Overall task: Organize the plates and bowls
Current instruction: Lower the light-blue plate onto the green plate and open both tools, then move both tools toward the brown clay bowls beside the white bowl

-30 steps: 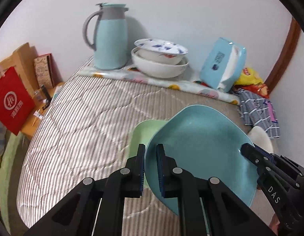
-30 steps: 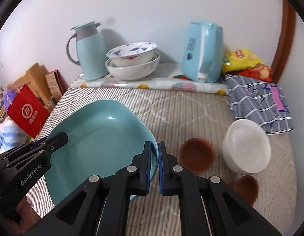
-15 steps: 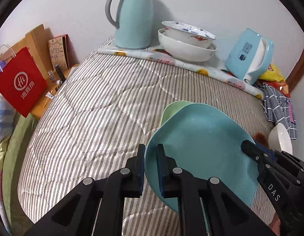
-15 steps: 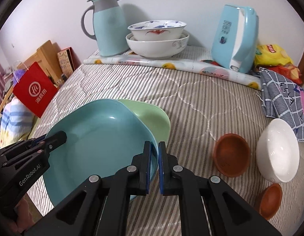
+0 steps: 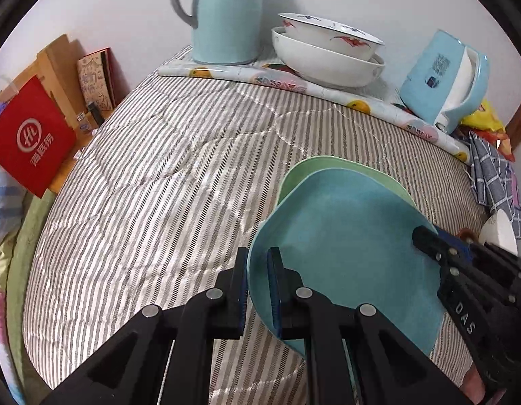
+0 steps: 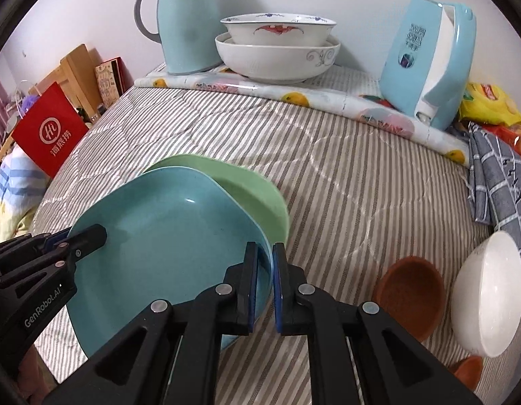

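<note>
Jaws of left gripper (image 5: 258,290) clamped on near-left rim of teal plate (image 5: 348,246); jaws of right gripper (image 6: 264,290) clamped on its opposite rim. Plate held tilted directly over green plate (image 6: 250,189), which lies on striped bed (image 6: 345,175). Brown bowl (image 6: 409,290) and white bowl (image 6: 486,300) sit right of plates, side by side.
</note>
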Motion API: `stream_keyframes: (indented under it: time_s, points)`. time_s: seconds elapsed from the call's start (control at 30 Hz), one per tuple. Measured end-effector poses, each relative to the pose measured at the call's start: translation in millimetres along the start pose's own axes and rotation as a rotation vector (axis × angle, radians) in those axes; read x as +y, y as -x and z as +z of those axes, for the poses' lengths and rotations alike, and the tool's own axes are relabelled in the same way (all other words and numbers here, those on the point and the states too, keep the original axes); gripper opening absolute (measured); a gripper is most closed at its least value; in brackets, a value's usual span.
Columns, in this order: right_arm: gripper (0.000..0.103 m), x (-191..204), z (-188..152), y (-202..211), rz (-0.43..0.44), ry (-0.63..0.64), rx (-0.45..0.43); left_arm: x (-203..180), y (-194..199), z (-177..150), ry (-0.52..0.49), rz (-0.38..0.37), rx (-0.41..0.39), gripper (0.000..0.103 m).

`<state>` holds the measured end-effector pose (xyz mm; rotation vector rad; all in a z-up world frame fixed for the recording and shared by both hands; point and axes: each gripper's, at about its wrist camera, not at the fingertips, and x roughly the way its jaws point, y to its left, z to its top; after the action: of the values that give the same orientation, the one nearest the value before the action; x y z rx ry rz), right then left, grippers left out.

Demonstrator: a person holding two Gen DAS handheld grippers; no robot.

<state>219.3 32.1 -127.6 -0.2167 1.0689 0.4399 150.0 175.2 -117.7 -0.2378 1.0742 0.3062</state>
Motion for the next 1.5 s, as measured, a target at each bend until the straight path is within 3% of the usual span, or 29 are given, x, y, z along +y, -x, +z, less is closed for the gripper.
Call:
stream_keyframes:
  time_s: [0.33,0.43,0.6,0.77,1.23,1.4,1.5]
  points:
    - [0.010,-11,18,-14,0.006,0.025,-0.022,0,-4,4,-0.001,-0.055,-0.008,0.013]
    - [0.011,-9,22,-16,-0.007,0.037,-0.035,0,-2,8,0.004,-0.065,-0.015,0.022]
    - [0.015,-2,26,-21,-0.033,0.065,-0.038,-1,0,11,-0.006,-0.071,-0.020,0.022]
    - [0.045,-5,25,-12,-0.057,0.048,-0.066,-1,1,13,-0.014,-0.086,-0.021,0.022]
    - [0.046,-46,-6,43,-0.099,-0.096,-0.107,-25,30,10,-0.065,-0.146,-0.071,0.022]
    - [0.046,-71,-29,75,-0.169,-0.146,-0.130,-49,45,5,-0.110,-0.175,-0.093,0.022]
    - [0.046,-87,-44,93,-0.205,-0.175,-0.149,-64,54,2,-0.138,-0.194,-0.107,0.034]
